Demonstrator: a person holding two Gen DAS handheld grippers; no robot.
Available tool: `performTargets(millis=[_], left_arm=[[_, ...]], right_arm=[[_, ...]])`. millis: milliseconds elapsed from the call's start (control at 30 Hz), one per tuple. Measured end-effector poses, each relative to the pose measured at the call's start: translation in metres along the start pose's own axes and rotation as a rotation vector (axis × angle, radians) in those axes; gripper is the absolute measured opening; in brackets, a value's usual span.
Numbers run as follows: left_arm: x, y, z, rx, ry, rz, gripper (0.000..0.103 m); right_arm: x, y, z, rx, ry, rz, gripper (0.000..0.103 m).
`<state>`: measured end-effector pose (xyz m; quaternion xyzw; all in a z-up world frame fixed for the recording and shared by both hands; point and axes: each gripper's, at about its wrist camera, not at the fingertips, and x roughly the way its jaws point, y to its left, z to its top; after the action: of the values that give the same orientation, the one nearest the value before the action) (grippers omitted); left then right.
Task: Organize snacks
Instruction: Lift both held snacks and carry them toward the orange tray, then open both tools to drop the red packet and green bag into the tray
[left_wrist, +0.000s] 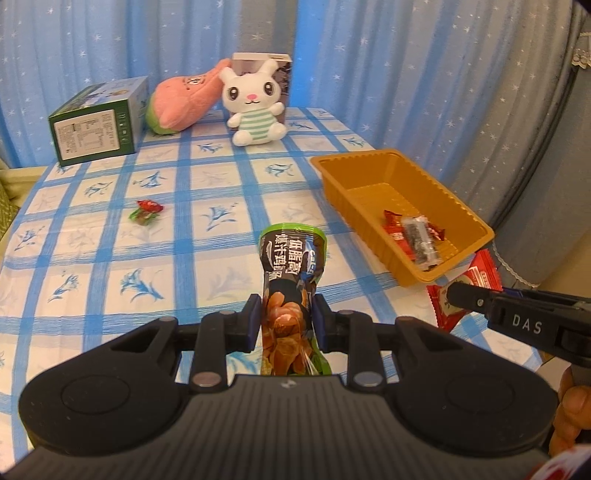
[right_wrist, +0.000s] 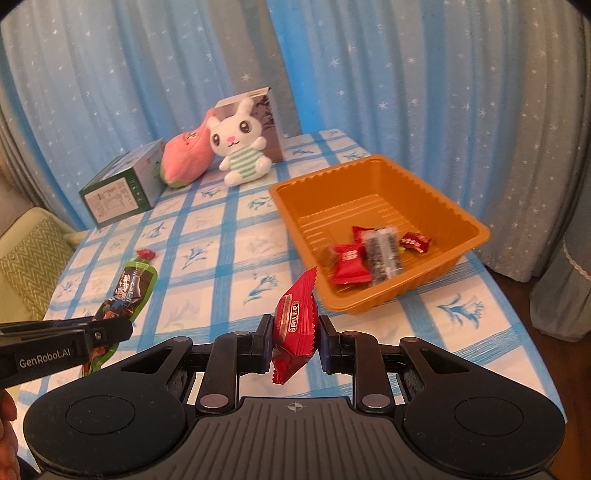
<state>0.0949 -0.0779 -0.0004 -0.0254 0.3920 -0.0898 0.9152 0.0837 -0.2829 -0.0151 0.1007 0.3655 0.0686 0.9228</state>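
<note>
My left gripper (left_wrist: 286, 321) is shut on a dark and green snack pouch (left_wrist: 290, 280), held above the tablecloth and sticking up forward. From the right wrist view the same pouch (right_wrist: 127, 291) hangs at the left in the left gripper (right_wrist: 110, 330). My right gripper (right_wrist: 293, 338) is shut on a red snack packet (right_wrist: 297, 321), just short of the orange tray (right_wrist: 436, 284). In the left wrist view that red packet (left_wrist: 476, 280) shows beside the tray (left_wrist: 406, 269), pinched by the right gripper (left_wrist: 458, 299). The tray holds several red candies (right_wrist: 349, 267) and a dark wrapped bar (right_wrist: 382, 253).
A small red and green candy (left_wrist: 146, 211) lies loose on the blue checked tablecloth (left_wrist: 207, 192). At the back stand a green box (left_wrist: 98, 122), a pink plush (left_wrist: 181, 101), a white rabbit plush (left_wrist: 255, 107) and a brown box (left_wrist: 282, 74). Blue curtains hang behind.
</note>
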Motion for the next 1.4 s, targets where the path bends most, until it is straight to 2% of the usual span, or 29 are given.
performTargets(millis=[667,967,1400], left_arm=[[0.030,-0.067,0.035,0.081,-0.001,-0.108,0.026],[0.049,-0.092,0.055,0.104,0.000,-0.143,0.026],[0.093,-0.109,0.082,0.114,0.020,-0.161,0.026]], right_arm=[[-0.015,-0.068,0.035,0.080,-0.057,-0.088,0.025],[-0.001,-0.087,0.051,0.072,-0.057,-0.097,0.025],[0.035,-0.105,0.075,0.057,-0.048,-0.086,0.025]])
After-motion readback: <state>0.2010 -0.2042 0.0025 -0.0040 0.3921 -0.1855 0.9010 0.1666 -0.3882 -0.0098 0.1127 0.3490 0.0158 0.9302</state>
